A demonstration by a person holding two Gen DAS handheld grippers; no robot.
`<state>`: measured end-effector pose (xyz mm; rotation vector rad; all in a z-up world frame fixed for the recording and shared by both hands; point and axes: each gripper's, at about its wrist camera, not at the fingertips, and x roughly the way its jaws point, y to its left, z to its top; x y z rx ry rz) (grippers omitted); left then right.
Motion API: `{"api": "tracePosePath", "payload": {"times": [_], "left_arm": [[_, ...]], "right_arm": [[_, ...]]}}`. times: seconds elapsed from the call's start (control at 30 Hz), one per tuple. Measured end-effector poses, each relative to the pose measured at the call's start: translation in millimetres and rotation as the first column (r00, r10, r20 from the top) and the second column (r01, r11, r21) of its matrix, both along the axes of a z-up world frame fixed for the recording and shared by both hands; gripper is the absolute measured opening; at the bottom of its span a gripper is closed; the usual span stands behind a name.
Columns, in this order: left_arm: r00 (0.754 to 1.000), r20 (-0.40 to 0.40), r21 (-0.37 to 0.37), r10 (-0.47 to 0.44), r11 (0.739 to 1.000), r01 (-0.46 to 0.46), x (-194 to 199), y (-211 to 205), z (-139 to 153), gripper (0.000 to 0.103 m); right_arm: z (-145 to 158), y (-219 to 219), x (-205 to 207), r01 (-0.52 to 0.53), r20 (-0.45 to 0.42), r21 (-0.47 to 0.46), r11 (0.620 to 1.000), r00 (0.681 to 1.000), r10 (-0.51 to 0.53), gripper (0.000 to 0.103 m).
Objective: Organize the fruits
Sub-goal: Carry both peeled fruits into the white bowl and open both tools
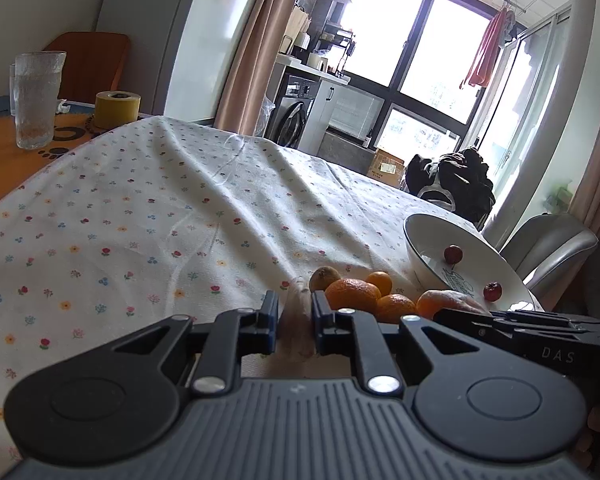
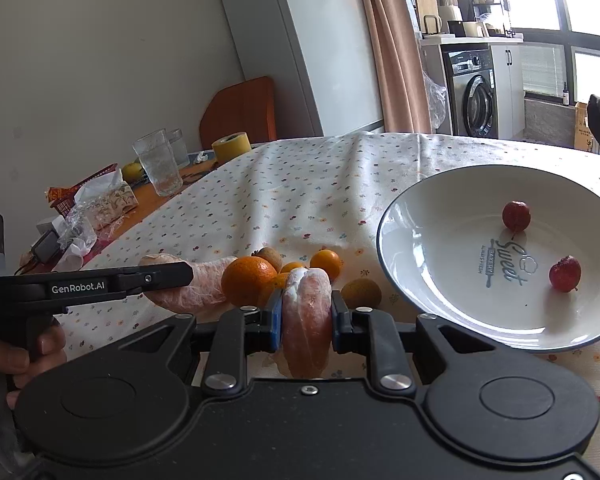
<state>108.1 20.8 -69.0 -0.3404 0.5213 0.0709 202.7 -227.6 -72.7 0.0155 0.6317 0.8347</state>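
Note:
My left gripper [image 1: 296, 310] is shut on a pale pink plastic-wrapped pomelo segment [image 1: 298, 328]; in the right wrist view that left gripper [image 2: 178, 276] comes in from the left with its segment [image 2: 196, 286] held low over the cloth. My right gripper [image 2: 306, 306] is shut on a second wrapped pomelo segment [image 2: 306, 320]. Between and behind them lies a cluster of oranges [image 2: 248, 280] [image 1: 352, 294] and brown kiwis [image 2: 362, 292] [image 1: 324, 278]. To the right stands a white bowl [image 2: 440, 280] [image 1: 424, 240] with two small red fruits [image 2: 516, 216] [image 2: 565, 274].
A floral cloth [image 1: 160, 208] covers the table. At the far left stand a frosted glass [image 1: 38, 100], a yellow tape roll [image 1: 117, 109] and wrapped snack packets [image 2: 100, 204]. A grey chair [image 1: 548, 244] sits past the bowl. A hand [image 2: 40, 344] holds the left gripper's handle.

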Motion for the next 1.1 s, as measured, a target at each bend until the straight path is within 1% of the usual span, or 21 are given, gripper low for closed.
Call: {"api": "tracePosePath", "payload": {"times": [0.43, 0.73, 1.1], "left_arm": [[1.0, 0.016, 0.034, -0.009, 0.999, 0.008, -0.3, -13.7, 17.1, 0.015], [0.999, 0.026, 0.048, -0.029, 0.998, 0.028, 12.5, -27.3, 24.2, 0.015], [0.997, 0.027, 0.08, -0.071, 0.994, 0.069, 35.4, -49.2, 30.0, 0.015]], "right_arm": [[12.9, -16.9, 1.4, 0.041, 0.029, 0.043, 0.998, 0.999, -0.042, 0.021], [16.8, -37.2, 9.2, 0.085, 0.043, 0.07, 0.994, 0.995, -0.088, 0.021], [14.8, -61.3, 25.8, 0.138, 0.043, 0.103, 0.985, 0.989, -0.143, 0.021]]}}
